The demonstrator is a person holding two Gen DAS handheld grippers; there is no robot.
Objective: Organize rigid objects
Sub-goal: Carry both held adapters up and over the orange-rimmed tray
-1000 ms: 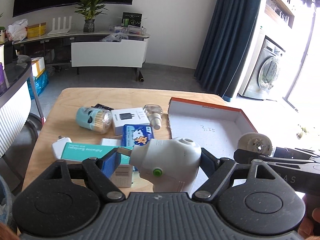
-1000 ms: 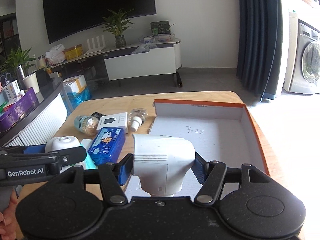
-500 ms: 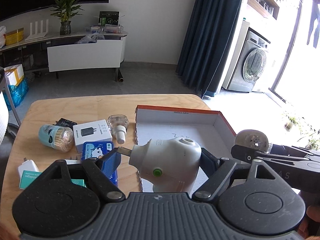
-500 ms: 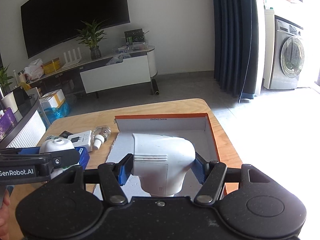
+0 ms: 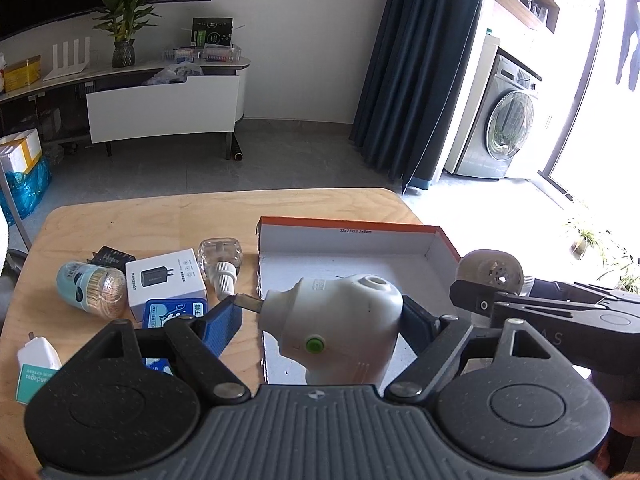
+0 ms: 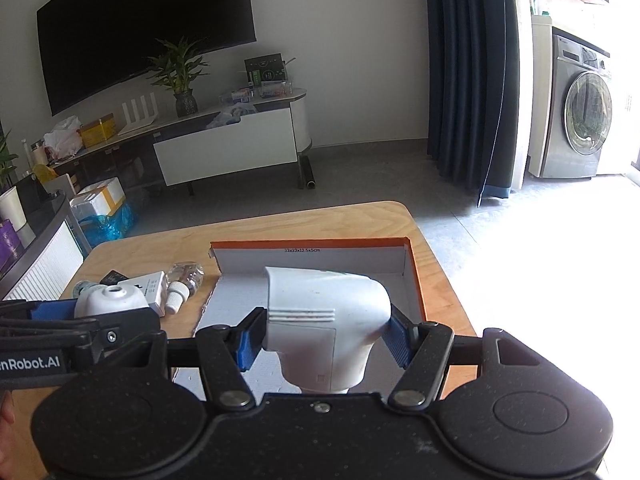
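A white plastic plug-in device with a green button (image 5: 336, 328) was held tight by the left tool (image 5: 320, 320), and another white plastic plug-in device (image 6: 324, 320) by the right tool (image 6: 324, 338), both above the orange-edged white cardboard box (image 5: 348, 240) on the wooden counter (image 5: 160, 220); it seemed both should next be lowered in and let go

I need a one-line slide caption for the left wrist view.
Left gripper holds a white plug-in device above the open orange box.

Matt wooden table (image 5: 132, 224), cardboard box (image 5: 344, 236)
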